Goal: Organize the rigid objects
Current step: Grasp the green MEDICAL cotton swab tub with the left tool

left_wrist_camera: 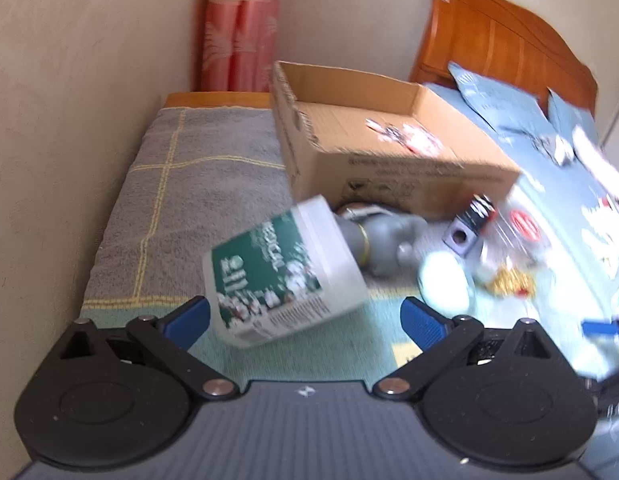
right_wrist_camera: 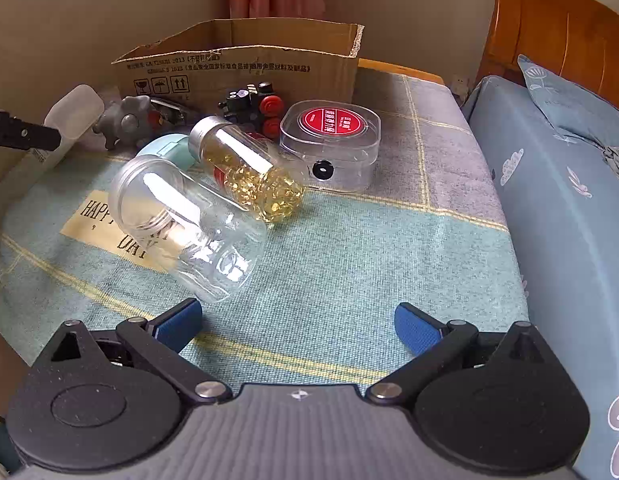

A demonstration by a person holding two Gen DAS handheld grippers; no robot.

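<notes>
Where the towel-covered surface (right_wrist_camera: 349, 248) meets the wall, the bed (right_wrist_camera: 549, 200) stands along its right edge with a wooden headboard (right_wrist_camera: 557, 28) and a blue pillow (right_wrist_camera: 569, 100). At the far end of the surface an open cardboard box (right_wrist_camera: 245, 68) sits with its printed side toward the right wrist camera.

In front of the box the rigid objects lie in a loose cluster. A white bottle with a green label (left_wrist_camera: 285, 268) lies tilted just ahead of the left tongs (left_wrist_camera: 305, 316), whose blue pads are spread wide with nothing gripped; the view is blurred, so I cannot tell whether the bottle touches a pad. A large clear empty jar (right_wrist_camera: 189, 228) lies on its side just beyond the right tongs (right_wrist_camera: 297, 328), which also stand wide apart and empty. Touching the jar's far side, a smaller clear bottle with gold flakes (right_wrist_camera: 249, 168) lies tilted, its silver cap pointing toward the box. To its right rests a clear square case with a red round label (right_wrist_camera: 329, 148). Near the box foot sit a grey toy figure (right_wrist_camera: 125, 120) and a black and red toy (right_wrist_camera: 253, 104).
</notes>
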